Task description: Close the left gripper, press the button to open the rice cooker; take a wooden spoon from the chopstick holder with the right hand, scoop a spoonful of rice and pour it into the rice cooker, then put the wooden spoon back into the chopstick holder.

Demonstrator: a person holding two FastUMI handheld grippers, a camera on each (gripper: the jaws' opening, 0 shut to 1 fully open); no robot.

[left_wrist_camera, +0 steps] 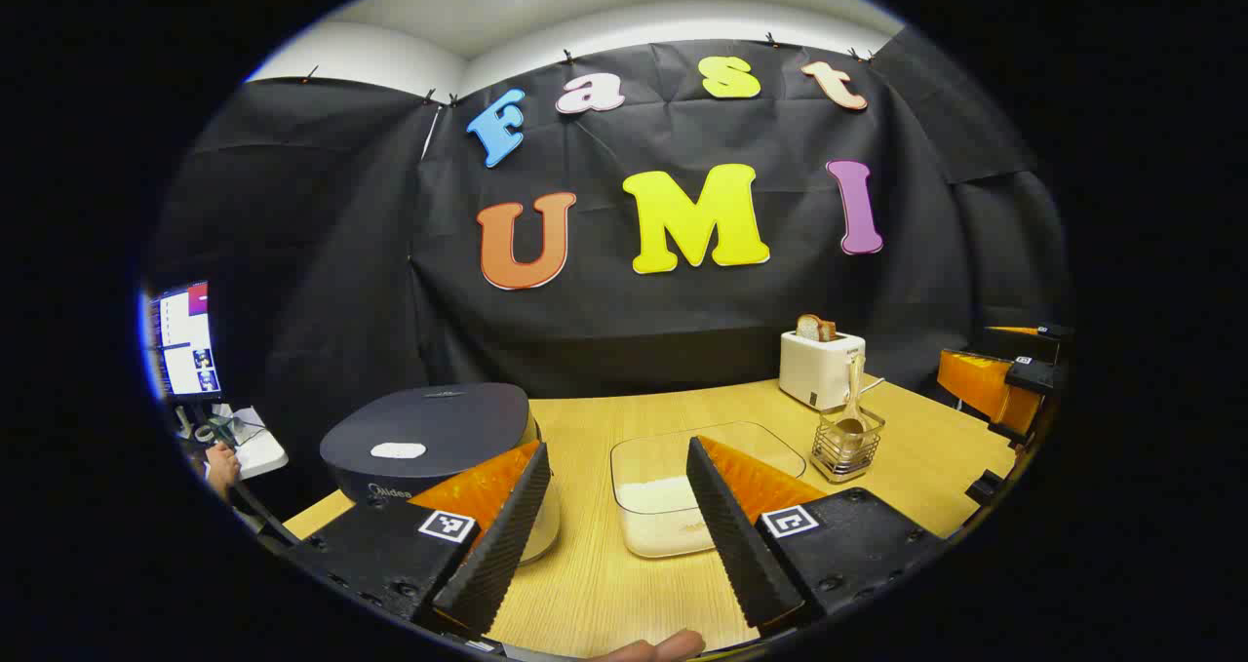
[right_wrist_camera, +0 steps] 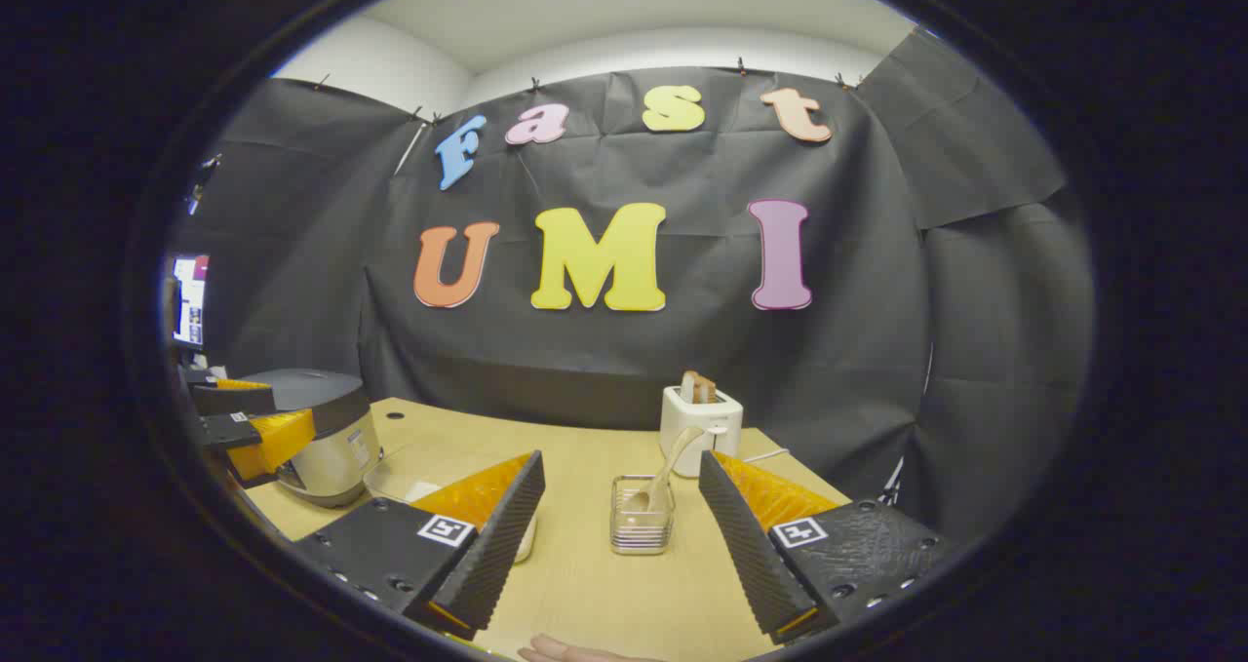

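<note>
The rice cooker (left_wrist_camera: pixel 429 443) sits lid-down on the tabletop (left_wrist_camera: pixel 604 584), ahead-left of the left hand-held gripper (left_wrist_camera: pixel 614 525), whose jaws gape. Pressing while open could straddle the button (left_wrist_camera: pixel 398 450). The right hand-held gripper (right_wrist_camera: pixel 619 535), also open, faces the spoon (right_wrist_camera: pixel 663 472); its bowl is hard to make out inside the holder (right_wrist_camera: pixel 642 530).

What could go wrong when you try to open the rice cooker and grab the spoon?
The left tongs are wide open; pressing like that could miss the button on the shut rice cooker. The wooden spoon leans in a light wire chopstick holder, so pulling it sideways might tip the holder. The glass dish of rice sits right beside the cooker and could get bumped.
</note>
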